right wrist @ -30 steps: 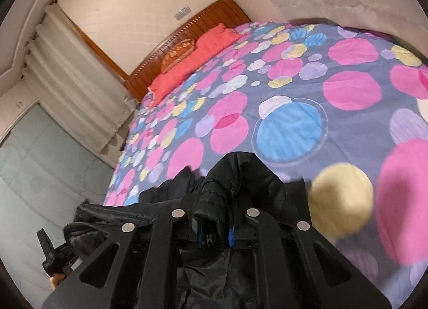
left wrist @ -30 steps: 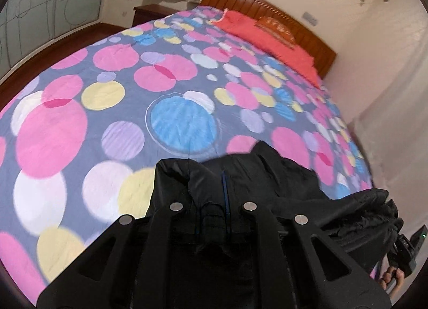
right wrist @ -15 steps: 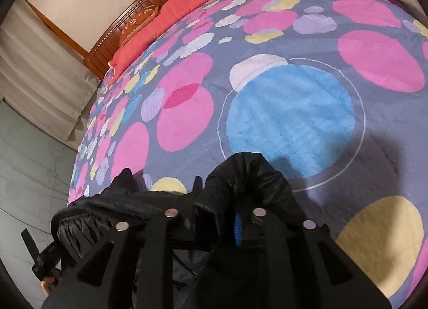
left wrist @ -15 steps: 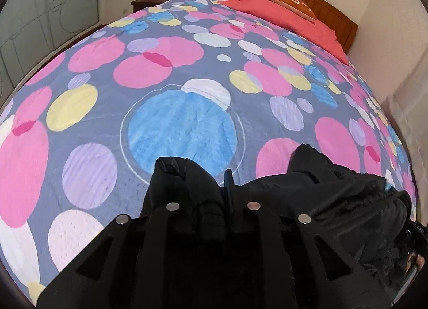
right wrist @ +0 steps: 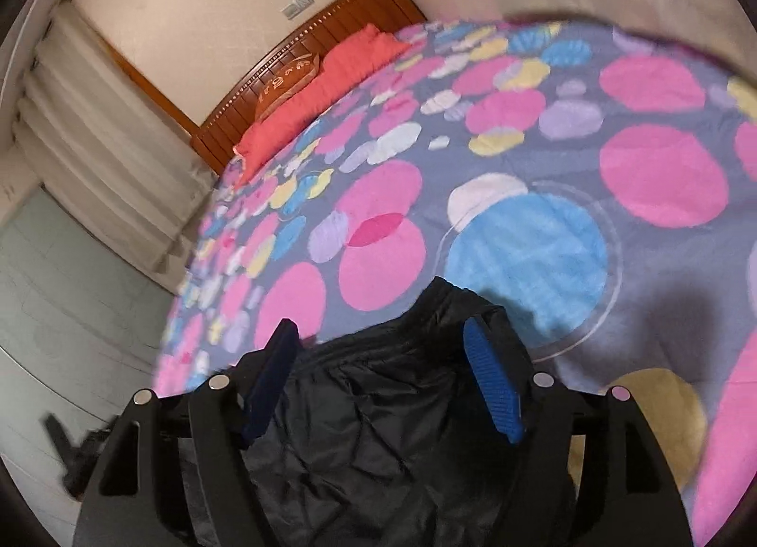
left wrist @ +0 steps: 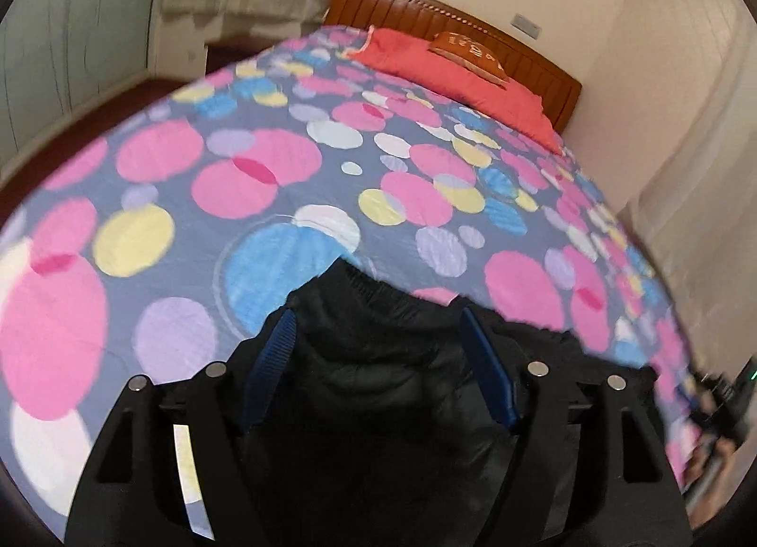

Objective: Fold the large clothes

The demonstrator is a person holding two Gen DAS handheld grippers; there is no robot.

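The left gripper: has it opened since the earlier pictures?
Yes. The left gripper has just been opening; its blue pads now stand apart, with the black padded jacket lying loose between them.

Your left wrist camera is looking forward along its gripper's fingers, tilting down, close over the black jacket (left wrist: 378, 357) at the near edge of the bed (left wrist: 156, 234). Your right wrist camera is doing the same from the other side (headboard (right wrist: 331, 26) swinging to its upper left). Both are sharing the jacket, the dotted bedspread and the red pillow (left wrist: 454, 74).
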